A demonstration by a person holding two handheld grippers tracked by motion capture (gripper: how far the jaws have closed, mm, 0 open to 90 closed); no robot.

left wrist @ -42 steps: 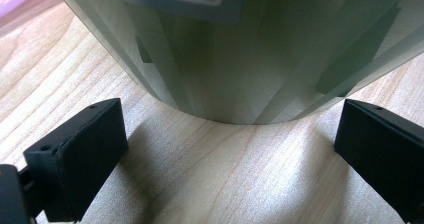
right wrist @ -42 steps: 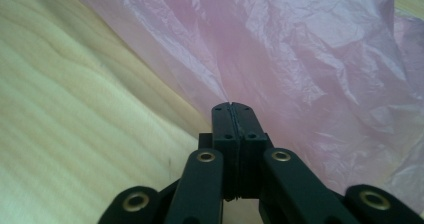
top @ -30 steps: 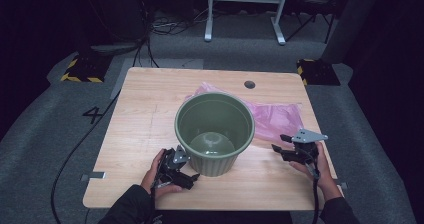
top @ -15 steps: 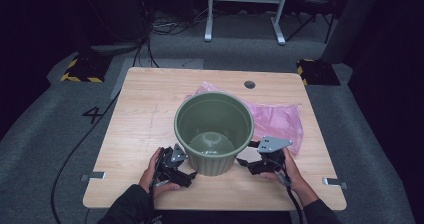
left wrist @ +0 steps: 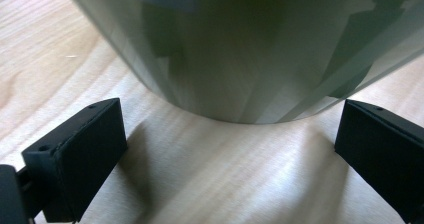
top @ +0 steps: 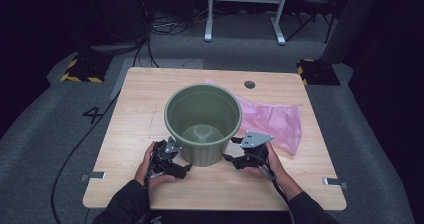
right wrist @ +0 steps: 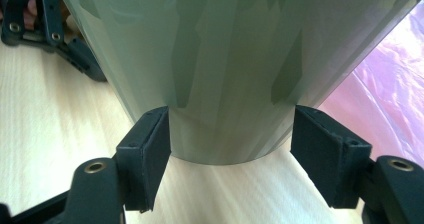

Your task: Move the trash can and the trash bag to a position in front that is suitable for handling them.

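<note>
A green plastic bucket (top: 200,151) stands upright and empty in the middle of the wooden table (top: 135,109). My left gripper (top: 179,156) lies low at the bucket's left foot. In the left gripper view its jaws (left wrist: 230,139) stand wide open, and the bucket's base (left wrist: 240,49) is just ahead of them, untouched. My right gripper (top: 230,149) is at the bucket's right foot. In the right gripper view its jaws (right wrist: 230,134) are open and have just been closing a little. Their tips sit right at the bucket's lower wall (right wrist: 225,59); nothing is gripped.
A pink plastic bag (top: 272,119) lies flat on the table behind and to the right of the bucket, partly under it, and shows pink (right wrist: 385,94) in the right gripper view. The table has a round hole (top: 249,84) near its far edge. Dark floor and cables surround the table.
My right gripper has moved left from near the table's right edge up to the bucket's base. The left gripper has edged slightly closer to the bucket. The bucket has not moved.
</note>
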